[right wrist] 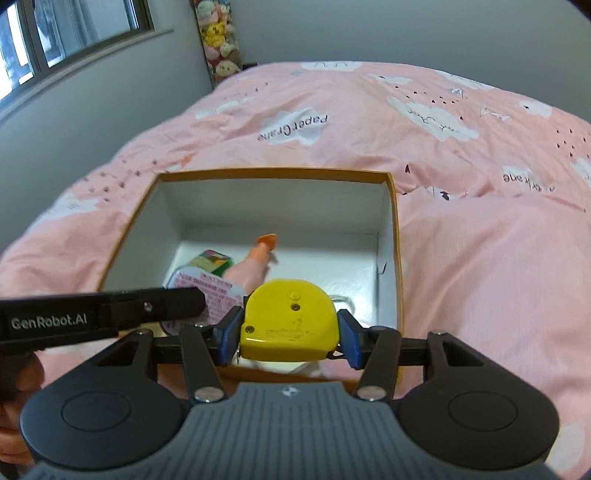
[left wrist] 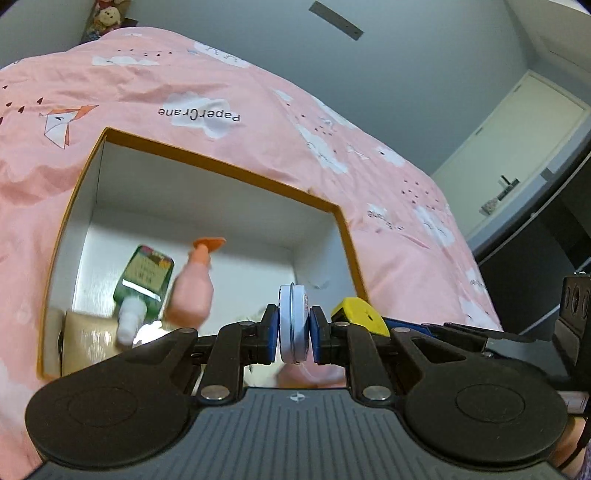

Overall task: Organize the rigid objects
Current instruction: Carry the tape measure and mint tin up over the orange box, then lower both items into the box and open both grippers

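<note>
An open cardboard box (left wrist: pixel 221 166) with orange rim and white inside sits on the pink bed; it also shows in the right wrist view (right wrist: pixel 273 173). Inside lie a green bottle (left wrist: pixel 146 275) and a peach bottle (left wrist: pixel 194 288), both also seen in the right wrist view, green bottle (right wrist: pixel 212 260), peach bottle (right wrist: pixel 251 266). My left gripper (left wrist: pixel 293 330) is shut on a round white tin (left wrist: pixel 291 325) held on edge above the box's near side. My right gripper (right wrist: pixel 288 332) is shut on a yellow tape measure (right wrist: pixel 290 317) over the box's near edge; it shows in the left wrist view (left wrist: pixel 360 317).
A pink quilt (right wrist: pixel 461 258) with cloud prints covers the bed around the box. A beige wrapped item (left wrist: pixel 86 341) lies in the box's near left corner. Plush toys (right wrist: pixel 218 37) hang in the far corner. A window (right wrist: pixel 74 29) is at left, a door (left wrist: pixel 524 147) at right.
</note>
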`<act>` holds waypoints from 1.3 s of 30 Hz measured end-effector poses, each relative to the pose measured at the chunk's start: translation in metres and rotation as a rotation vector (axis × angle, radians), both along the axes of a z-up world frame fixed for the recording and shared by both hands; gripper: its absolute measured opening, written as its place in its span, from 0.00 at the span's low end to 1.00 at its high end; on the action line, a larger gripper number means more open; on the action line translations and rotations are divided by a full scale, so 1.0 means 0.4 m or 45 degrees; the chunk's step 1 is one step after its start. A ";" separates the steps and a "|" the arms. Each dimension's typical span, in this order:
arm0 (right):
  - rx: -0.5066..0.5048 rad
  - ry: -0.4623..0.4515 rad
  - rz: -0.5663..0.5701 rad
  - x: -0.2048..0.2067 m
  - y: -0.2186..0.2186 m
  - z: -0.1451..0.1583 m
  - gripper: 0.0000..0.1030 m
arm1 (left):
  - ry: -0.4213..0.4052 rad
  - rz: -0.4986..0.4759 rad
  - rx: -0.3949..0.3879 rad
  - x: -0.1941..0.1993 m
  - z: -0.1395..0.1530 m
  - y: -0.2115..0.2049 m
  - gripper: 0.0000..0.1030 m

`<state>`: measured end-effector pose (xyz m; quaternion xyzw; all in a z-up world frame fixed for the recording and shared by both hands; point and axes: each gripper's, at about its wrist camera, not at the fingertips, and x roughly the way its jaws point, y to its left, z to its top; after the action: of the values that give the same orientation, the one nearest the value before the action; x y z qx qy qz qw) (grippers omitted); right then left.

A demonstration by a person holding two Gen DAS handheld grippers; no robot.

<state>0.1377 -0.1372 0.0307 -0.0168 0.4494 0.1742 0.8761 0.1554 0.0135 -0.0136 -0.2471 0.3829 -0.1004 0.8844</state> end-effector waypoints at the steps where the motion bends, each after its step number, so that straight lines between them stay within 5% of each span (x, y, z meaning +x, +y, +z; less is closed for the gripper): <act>1: -0.018 0.004 0.006 0.018 0.007 -0.011 0.53 | 0.004 0.009 0.013 0.014 -0.007 0.000 0.19; 18: -0.301 0.089 0.149 0.235 0.098 -0.176 0.52 | 0.179 0.035 0.141 0.211 -0.125 -0.019 0.19; 31: -0.371 0.147 0.230 0.273 0.140 -0.249 0.53 | 0.315 0.066 0.110 0.262 -0.183 0.014 0.19; 39: -0.407 0.088 0.273 0.252 0.144 -0.223 0.56 | 0.334 0.065 0.144 0.272 -0.180 0.010 0.19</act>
<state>0.2386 -0.0796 -0.0584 -0.1975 0.4966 0.1935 0.8227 0.2642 0.0174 -0.0856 -0.2176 0.4938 -0.0230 0.8416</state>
